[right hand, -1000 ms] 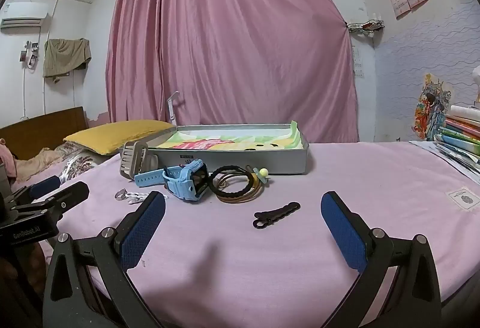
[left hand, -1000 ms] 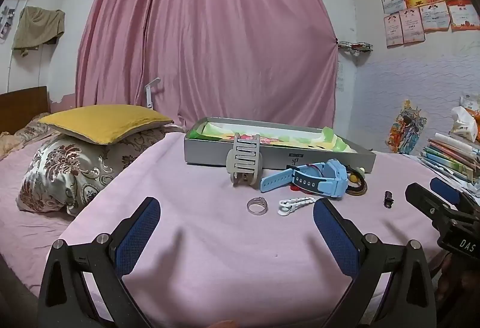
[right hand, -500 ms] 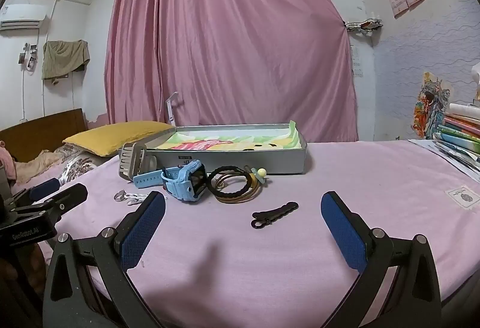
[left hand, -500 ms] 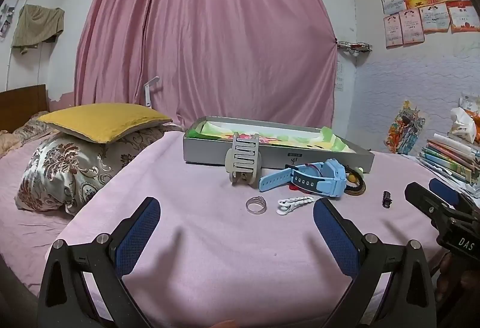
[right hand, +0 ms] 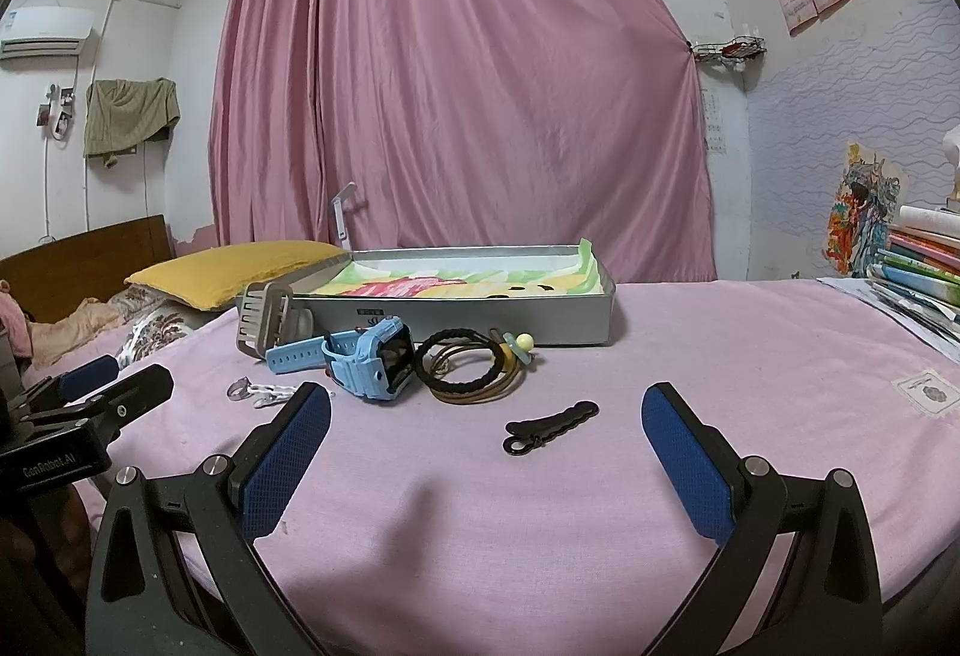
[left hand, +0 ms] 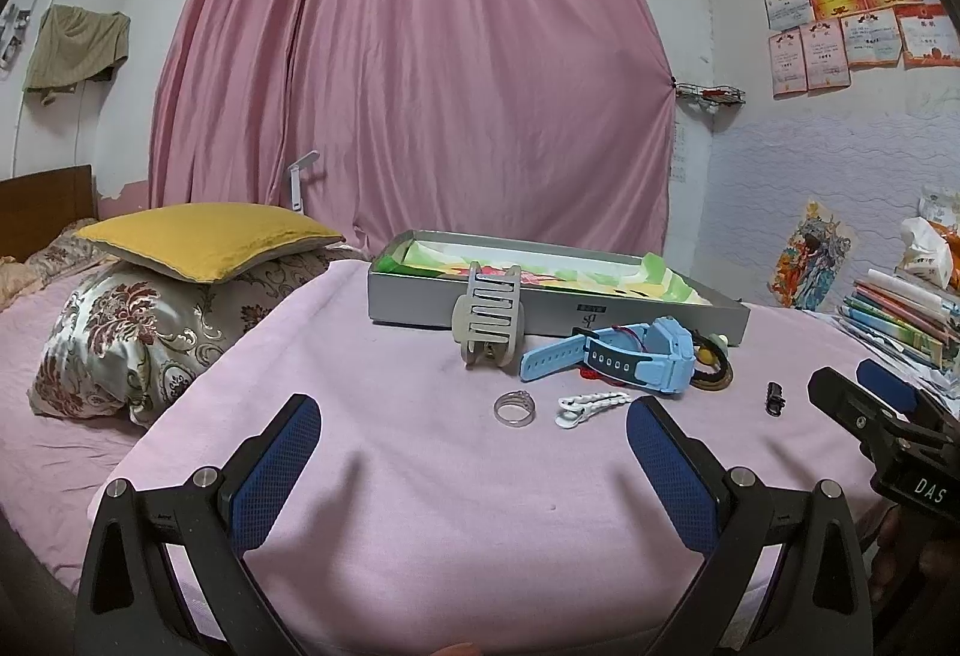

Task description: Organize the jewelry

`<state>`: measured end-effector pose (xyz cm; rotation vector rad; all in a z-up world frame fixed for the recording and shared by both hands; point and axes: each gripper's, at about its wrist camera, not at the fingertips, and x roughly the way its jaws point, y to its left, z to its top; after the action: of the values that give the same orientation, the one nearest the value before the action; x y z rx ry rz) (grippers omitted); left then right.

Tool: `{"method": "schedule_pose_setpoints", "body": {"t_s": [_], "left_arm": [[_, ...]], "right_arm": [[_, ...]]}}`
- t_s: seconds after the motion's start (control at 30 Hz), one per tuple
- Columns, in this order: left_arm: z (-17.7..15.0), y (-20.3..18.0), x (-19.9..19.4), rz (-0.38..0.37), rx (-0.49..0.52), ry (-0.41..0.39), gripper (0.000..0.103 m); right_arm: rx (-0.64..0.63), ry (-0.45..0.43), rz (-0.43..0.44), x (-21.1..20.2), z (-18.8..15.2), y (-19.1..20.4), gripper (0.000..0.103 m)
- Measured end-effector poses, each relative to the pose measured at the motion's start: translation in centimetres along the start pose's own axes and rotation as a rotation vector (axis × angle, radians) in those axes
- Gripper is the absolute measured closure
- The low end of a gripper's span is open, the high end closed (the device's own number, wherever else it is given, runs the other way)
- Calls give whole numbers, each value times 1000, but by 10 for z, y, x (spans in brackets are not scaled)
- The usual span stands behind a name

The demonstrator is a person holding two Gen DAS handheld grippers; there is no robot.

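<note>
Little is changed since a second ago: left gripper (left hand: 471,443) and right gripper (right hand: 486,431) are held spread, empty; watch (right hand: 372,365), ring (left hand: 515,409) and clips are left outside the tray (right hand: 540,323), nothing sorted.

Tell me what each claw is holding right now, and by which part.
Nothing. The left claw and right claw both stand open and empty above the pink cover; the ring and black clip lie untouched.

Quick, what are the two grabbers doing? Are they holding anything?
Left gripper: open, holding nothing.
Right gripper: open, holding nothing.
</note>
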<state>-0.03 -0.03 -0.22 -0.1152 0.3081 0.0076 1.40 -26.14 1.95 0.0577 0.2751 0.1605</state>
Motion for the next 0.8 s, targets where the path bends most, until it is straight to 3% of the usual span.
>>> {"method": "schedule_pose_setpoints", "body": {"t_s": [0.8], "left_arm": [[0,0,0,1,-1,1,1]], "right_arm": [[-4,2,-1,2,-1,-1,1]]}}
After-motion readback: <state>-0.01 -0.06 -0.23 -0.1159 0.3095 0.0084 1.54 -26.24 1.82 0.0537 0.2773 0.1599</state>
